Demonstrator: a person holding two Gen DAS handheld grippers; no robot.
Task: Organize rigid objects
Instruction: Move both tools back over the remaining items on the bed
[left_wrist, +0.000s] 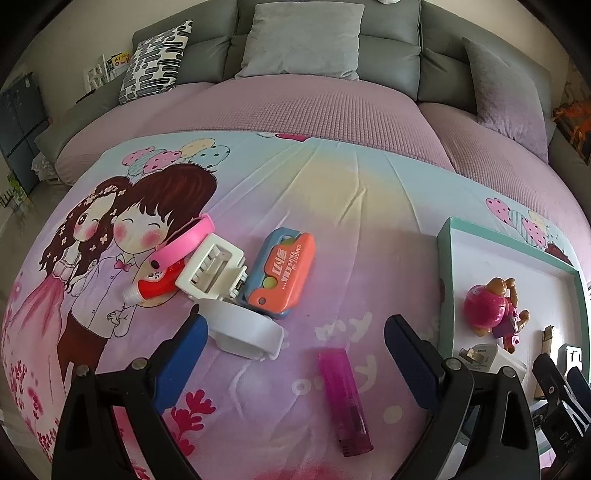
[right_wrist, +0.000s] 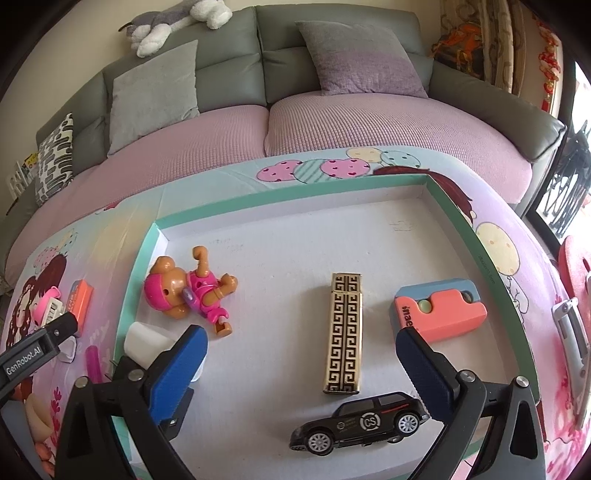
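The left gripper (left_wrist: 295, 343) gapes wide, empty, above a purple lighter (left_wrist: 345, 400) on the cartoon-printed cloth (left_wrist: 369, 221). The right gripper (right_wrist: 301, 354) is equally wide, holding nothing, over the teal-rimmed tray (right_wrist: 295, 190) where a gold lighter (right_wrist: 343, 332), black toy car (right_wrist: 360, 424) and bear toy (right_wrist: 188, 295) lie apart. A grey sofa (right_wrist: 229, 62) stands beyond.

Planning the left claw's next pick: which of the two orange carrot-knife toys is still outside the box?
The orange carrot-knife toy on the bedsheet beside the white hair clip. The other carrot-knife toy already lies inside the teal-rimmed box.
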